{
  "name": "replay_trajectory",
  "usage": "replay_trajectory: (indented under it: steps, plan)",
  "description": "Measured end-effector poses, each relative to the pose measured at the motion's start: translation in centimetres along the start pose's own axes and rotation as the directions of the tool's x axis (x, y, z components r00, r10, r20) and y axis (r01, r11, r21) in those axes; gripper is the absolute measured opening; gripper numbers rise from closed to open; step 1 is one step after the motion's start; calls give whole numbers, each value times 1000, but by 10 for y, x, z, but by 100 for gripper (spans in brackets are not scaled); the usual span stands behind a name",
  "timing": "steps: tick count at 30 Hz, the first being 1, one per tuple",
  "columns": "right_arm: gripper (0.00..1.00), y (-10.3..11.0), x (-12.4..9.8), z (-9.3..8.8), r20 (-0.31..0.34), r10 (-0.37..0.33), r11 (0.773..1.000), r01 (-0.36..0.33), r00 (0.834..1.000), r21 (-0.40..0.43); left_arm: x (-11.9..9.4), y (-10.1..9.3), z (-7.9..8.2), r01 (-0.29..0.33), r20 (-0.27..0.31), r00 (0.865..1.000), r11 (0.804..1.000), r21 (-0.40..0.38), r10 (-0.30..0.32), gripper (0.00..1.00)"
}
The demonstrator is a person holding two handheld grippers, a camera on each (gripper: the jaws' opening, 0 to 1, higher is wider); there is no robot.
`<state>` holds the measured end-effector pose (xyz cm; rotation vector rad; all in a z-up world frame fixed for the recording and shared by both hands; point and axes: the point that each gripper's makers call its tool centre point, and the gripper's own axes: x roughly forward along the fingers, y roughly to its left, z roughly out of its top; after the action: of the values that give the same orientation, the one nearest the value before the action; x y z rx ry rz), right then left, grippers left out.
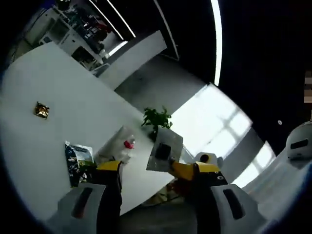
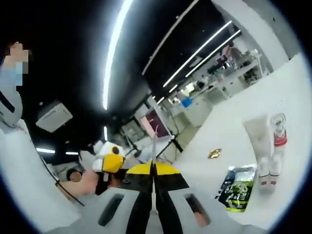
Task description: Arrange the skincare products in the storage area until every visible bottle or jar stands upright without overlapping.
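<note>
R gripper [image 2: 154, 187] is pinching a thin, floppy sachet [image 2: 153, 146] by its edge; L gripper [image 1: 146, 170] is gaping; tube [image 2: 257, 141] lying nr table [image 2: 292, 87] edge.

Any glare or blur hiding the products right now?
Left gripper view: window glare washes out the table edge, and the tubes look soft. Right gripper view: ceiling strips flare, fisheye bends the table, but tubes and sachet stay readable.

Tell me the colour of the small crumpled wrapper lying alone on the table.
Gold, shiny wrapper, clearest in the left gripper view on the white table.
</note>
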<state>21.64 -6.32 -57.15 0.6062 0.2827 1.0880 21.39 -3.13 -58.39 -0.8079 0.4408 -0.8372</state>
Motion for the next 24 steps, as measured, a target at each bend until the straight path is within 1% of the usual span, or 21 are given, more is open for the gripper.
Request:
replay_trajectory:
  steps: [1, 2, 5, 6, 7, 11, 14, 18, 21, 24]
  plan:
    - [1, 3, 1, 2, 15, 6, 1000, -7, 1000, 20, 0, -3, 0, 11, 3, 1000, 1000, -1, -11, 48]
    - [1, 3, 2, 2, 19, 6, 1000, -7, 1000, 28, 0, -8, 1, 35, 14, 999, 999, -7, -35, 46]
    - [1, 7, 2, 5, 52, 30, 995, -34, 998, 94, -2, -15, 4, 73, 33, 997, 997, -17, -72, 37]
    - [1, 8, 3, 5, 61, 36, 993, -42, 998, 114, -2, -16, 4, 76, 36, 996, 997, -14, -76, 34]
    - [1, 9, 3, 4, 55, 39, 992, -45, 998, 115, -2, -17, 4, 78, 37, 996, 997, -11, -77, 32]
    - [1, 14, 5, 0, 47, 57, 988, -63, 997, 143, -1, -19, 4, 88, 37, 995, 996, -12, -87, 29]
    - [1, 16, 6, -1, 55, 62, 984, -71, 997, 162, 0, -19, 2, 91, 33, 995, 996, -18, -90, 23]
    - [1, 16, 7, -1, 56, 61, 982, -70, 997, 175, 2, -20, 0, 100, 27, 995, 995, -23, -100, 14]
    - [1, 15, 6, -2, 55, 55, 982, -64, 997, 179, 2, -19, 0, 92, 25, 996, 996, -22, -91, 12]
    - [1, 16, 7, -1, 57, 55, 981, -65, 997, 183, 1, -19, 1, 91, 34, 995, 996, -21, -90, 6]
